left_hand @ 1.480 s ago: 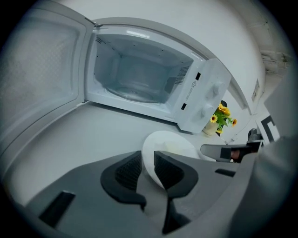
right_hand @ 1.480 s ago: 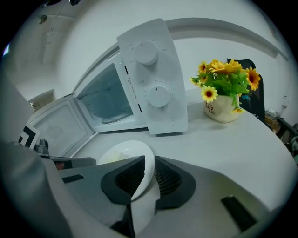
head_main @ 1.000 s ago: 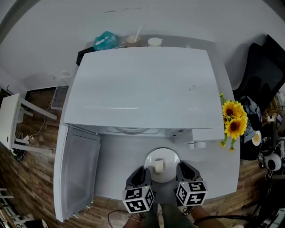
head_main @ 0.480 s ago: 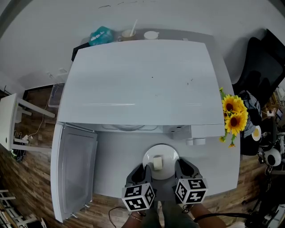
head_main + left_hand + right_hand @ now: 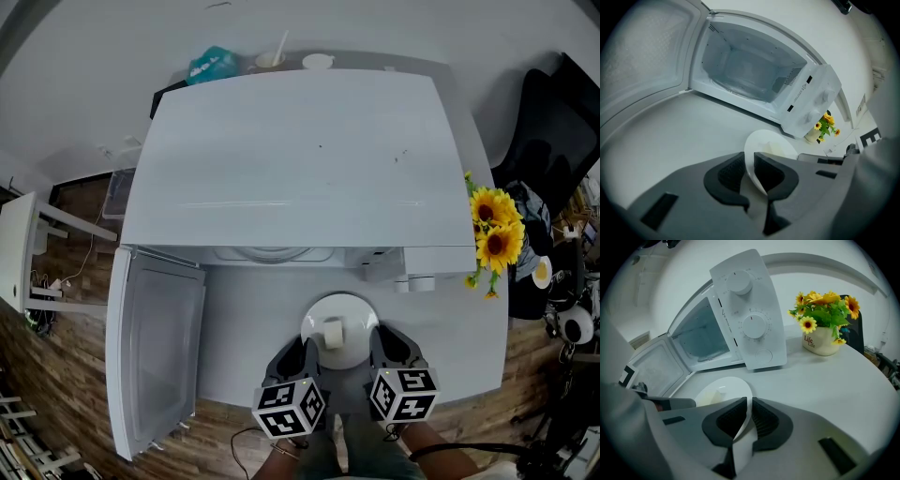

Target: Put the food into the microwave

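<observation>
Left gripper [image 5: 749, 171] and right gripper [image 5: 749, 420] clamp the plate [image 5: 354, 314] before the microwave [image 5: 291, 159]; only the right gripper view shows the pot [image 5: 820, 344] marked "Life".

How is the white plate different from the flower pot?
The flat round white plate carries a small pale block of food; the deep cream flower pot carries yellow sunflowers. The plate is plain; the pot has dark lettering on its side. The left gripper and the right gripper are each shut on the plate's rim; nothing touches the pot. Both are pale and close to the open white microwave.
</observation>
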`<state>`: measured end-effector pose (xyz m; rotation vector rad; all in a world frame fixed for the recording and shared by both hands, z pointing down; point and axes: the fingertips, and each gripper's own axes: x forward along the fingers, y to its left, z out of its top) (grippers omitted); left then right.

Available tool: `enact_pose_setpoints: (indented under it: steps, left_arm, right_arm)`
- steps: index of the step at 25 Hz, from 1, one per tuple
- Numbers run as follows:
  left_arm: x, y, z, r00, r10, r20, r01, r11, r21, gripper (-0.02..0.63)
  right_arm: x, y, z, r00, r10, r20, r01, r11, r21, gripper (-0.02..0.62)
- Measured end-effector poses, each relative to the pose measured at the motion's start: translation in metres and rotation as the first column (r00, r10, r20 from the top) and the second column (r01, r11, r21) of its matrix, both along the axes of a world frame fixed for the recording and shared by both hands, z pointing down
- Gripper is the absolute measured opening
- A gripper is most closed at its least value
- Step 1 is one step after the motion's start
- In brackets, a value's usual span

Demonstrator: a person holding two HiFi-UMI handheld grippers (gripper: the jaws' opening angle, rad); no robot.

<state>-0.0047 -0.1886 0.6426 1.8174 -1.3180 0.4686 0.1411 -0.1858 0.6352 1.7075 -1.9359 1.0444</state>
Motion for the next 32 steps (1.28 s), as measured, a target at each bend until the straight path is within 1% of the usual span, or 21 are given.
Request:
enact_pose_setpoints:
  steps: [7,23,32]
  left_arm:
    - [-0.008,0.008,-0.005,1.000,-0.028,-0.008,0.028,1.000,0.003,0.064]
    - [-0.042,0.012,-0.047,0.996,-0.093,-0.008,0.093,0.994,0.065,0.063]
    - [-0.060,0.013,-0.071,0.992,-0.125,-0.024,0.126,0.988,0.094,0.063]
  right_arm:
    - [-0.008,0.006,-0.003,1.000,-0.011,0.014,0.011,1.000,-0.003,0.046]
    - [-0.041,0.001,-0.047,0.997,-0.069,0.031,0.067,0.995,0.071,0.044]
    - [-0.059,-0.003,-0.072,0.995,-0.096,0.040,0.092,0.990,0.108,0.044]
